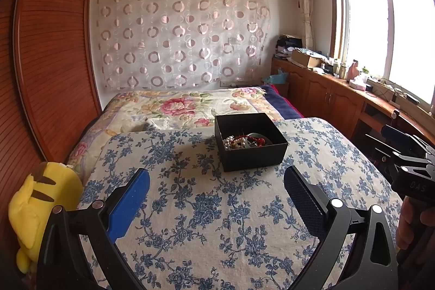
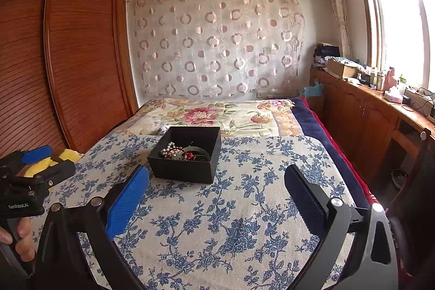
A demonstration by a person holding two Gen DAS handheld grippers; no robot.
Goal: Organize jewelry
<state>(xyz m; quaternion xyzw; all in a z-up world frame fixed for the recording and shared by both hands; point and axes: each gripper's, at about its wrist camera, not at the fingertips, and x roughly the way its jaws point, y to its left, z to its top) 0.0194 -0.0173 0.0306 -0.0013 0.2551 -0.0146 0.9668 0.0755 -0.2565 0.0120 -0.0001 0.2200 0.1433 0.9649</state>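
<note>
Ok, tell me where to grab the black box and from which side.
Take the black box by its near wall, coming from above with the right hand-held gripper: one finger inside, one outside. The box is open-topped, upright on the floral cloth, and probably wider than the open jaws. The jewelry lies farther back, likely clear of that wall.

Grippers: 2. Left gripper (image 1: 216, 181), right gripper (image 2: 216, 180); 2 fingers each, blue pads, spread wide.
Box (image 1: 251, 151): 1, black, lidless, ahead of fingertips.
Jewelry (image 1: 246, 141) in box: 1 tangled heap; pearl strand, red beads, dark bangle discernible; exact piece count cannot be determined.
Cloth (image 1: 217, 222): 1, blue floral, beneath fingers.
Plush toy (image 1: 38, 208): 1, yellow, outboard of left finger.
</note>
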